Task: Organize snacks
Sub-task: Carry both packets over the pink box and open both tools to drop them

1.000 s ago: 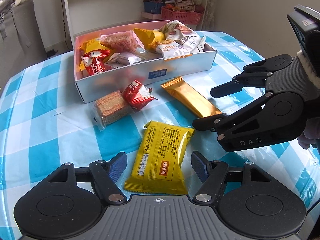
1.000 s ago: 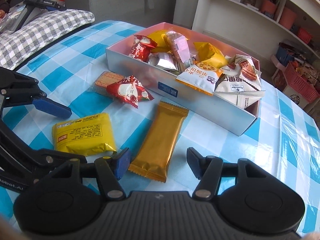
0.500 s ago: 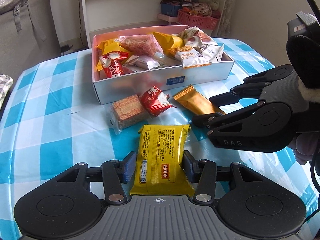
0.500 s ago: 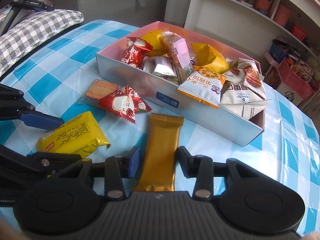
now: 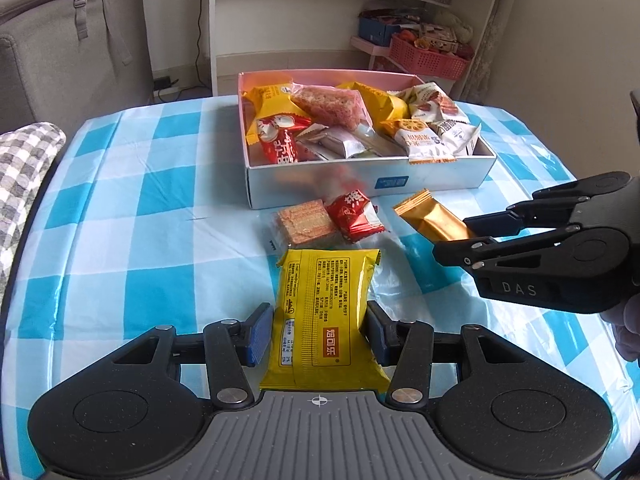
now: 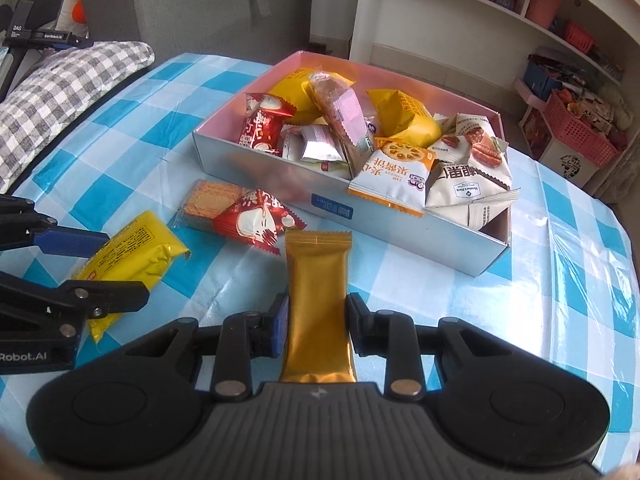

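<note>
Currently both grippers mid-pickup. Left gripper point(image 5: 316, 330) fingers pressed on sides of yellow snack pack point(image 5: 324, 312); long axis along fingers, far end toward box. Right gripper point(image 6: 317, 326) fingers clamped on gold bar point(image 6: 318, 300), long axis likewise pointing at box. Whether either is clear of checked worktop point(image 5: 132, 216) is hard to tell. Beyond, on worktop: wafer pack point(image 5: 304, 222) and red candy pack point(image 5: 354, 216), touching. Farthest: white box point(image 5: 440, 178), crowded. Next move, likely: lift, carry forward over near wall, release into gap.
</note>
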### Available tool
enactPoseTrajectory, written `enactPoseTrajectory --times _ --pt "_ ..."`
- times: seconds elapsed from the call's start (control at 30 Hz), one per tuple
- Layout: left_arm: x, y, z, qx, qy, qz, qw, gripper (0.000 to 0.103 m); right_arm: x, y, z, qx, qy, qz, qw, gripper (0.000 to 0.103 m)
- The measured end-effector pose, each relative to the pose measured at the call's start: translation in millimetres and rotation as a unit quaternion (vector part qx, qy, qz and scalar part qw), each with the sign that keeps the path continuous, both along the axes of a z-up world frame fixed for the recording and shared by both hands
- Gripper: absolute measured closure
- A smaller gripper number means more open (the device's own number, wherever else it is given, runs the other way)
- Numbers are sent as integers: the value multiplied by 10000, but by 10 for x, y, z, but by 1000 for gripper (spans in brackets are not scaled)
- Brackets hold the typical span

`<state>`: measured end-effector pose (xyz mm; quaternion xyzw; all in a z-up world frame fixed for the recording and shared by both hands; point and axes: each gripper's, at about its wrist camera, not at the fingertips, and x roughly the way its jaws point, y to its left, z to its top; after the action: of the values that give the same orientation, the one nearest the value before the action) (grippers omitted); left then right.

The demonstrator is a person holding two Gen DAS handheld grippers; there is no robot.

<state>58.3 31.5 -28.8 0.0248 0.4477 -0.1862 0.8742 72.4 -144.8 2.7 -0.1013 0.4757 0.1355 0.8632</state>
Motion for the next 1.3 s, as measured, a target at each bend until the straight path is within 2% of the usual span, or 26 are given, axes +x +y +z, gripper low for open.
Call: enactPoseTrajectory --times 0.3,0.77,0.93,1.17,1.3 --pt "124 52 207 -179 -310 242 9991 56 -19 -138 238 399 -340 -98 9986 76" --pt "494 -143 368 -479 -478 622 9958 56 322 -232 409 702 -764 -471 9935 75" --pt "617 -191 384 -652 -421 793 9938 56 529 -336 384 786 -820 -737 9908 75" --pt "876 -284 391 -636 -405 861 9934 56 822 -503 305 929 -833 -1113 9859 75" --pt "1043 -395 365 -567 -440 839 9939 56 916 -487 272 975 -891 -1121 9849 75"
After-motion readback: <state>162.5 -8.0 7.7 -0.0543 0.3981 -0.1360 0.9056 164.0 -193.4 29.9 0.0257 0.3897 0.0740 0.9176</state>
